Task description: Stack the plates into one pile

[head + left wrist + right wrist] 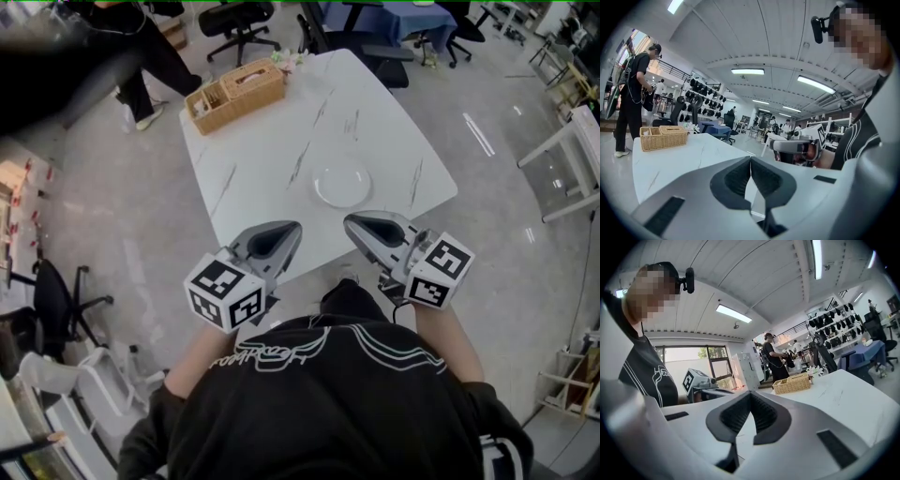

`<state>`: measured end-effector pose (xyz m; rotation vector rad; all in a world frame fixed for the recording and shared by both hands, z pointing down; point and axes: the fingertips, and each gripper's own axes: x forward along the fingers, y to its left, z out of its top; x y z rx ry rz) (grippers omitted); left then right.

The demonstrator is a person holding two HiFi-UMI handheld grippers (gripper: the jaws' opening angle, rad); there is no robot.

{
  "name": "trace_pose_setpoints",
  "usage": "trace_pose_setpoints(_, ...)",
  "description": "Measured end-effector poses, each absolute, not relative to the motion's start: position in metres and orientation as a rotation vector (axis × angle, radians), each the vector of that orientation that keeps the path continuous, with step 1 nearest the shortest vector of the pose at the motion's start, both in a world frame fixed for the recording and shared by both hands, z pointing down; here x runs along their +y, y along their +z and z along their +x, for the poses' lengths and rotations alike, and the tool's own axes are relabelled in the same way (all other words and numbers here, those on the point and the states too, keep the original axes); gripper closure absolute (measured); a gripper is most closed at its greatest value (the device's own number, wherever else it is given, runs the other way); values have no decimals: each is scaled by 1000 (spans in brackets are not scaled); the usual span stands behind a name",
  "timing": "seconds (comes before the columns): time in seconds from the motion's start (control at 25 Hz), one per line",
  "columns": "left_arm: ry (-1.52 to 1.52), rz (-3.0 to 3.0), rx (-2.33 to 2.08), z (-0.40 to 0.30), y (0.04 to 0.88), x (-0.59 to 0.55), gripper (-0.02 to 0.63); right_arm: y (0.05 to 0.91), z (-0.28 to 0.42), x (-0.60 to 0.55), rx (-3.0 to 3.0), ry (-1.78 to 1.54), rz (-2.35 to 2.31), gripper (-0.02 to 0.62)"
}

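Observation:
A white plate [342, 184] lies on the white marble table [272, 159], right of the middle; I cannot tell whether more plates lie under it. My left gripper [295, 228] hangs shut over the table's near edge with nothing in it. My right gripper [349, 223] is beside it, also shut and empty, just short of the plate. The two tips point towards each other. In the left gripper view the jaws [750, 159] meet with no gap, and the right gripper [797, 146] shows beyond them. The right gripper view shows its own jaws [750, 394] pressed together. No plate appears in either gripper view.
A wicker basket [234, 94] holding a tissue box stands at the table's far left corner. Black office chairs [239, 21] stand behind the table. A person in black [141, 66] stands at the far left. Another white table [572, 155] is at the right.

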<state>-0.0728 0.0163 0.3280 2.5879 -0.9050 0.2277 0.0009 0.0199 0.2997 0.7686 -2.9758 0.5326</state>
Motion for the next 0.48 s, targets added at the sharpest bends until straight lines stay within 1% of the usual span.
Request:
trace_pose_setpoints(0.28, 239, 2587, -907, -70, 332, 17, 581, 306, 7, 17, -2971, 554, 782, 569)
trace_pose_setpoints(0.48, 247, 2582, -916, -70, 336, 15, 581, 316, 8, 16, -2921, 495, 813, 569)
